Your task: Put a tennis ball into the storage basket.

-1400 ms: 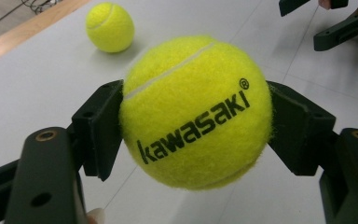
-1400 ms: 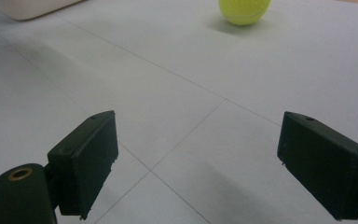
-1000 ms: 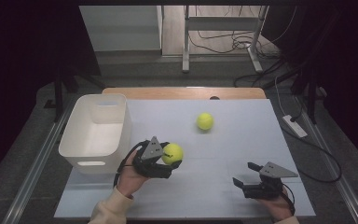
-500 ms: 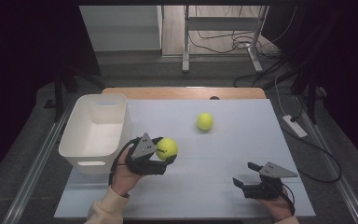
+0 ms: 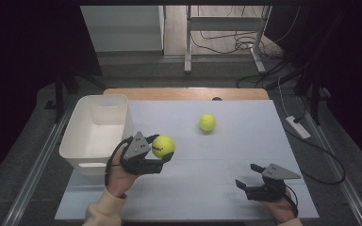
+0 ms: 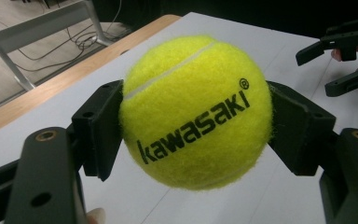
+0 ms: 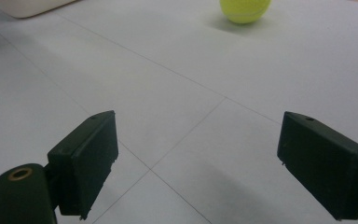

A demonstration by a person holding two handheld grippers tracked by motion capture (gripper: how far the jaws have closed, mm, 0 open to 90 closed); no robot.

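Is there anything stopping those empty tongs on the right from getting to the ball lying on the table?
Probably not: the right tongs stand open, and bare table lies between them and the loose ball.

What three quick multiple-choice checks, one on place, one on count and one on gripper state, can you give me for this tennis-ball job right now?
1. Where is the white bin?
A. At the table's left side
B. At the table's right side
C. On the floor

2. How many tennis balls are in sight?
A. One
B. Two
C. Three

3. How does the right gripper stand?
A. Shut on a ball
B. Shut on nothing
C. Open, with nothing between its jaws

Answers:
1. A: the high view shows it beside the left gripper.
2. B: the held tennis ball and the loose tennis ball on the table.
3. C: its own view shows the jaws wide apart over bare table.
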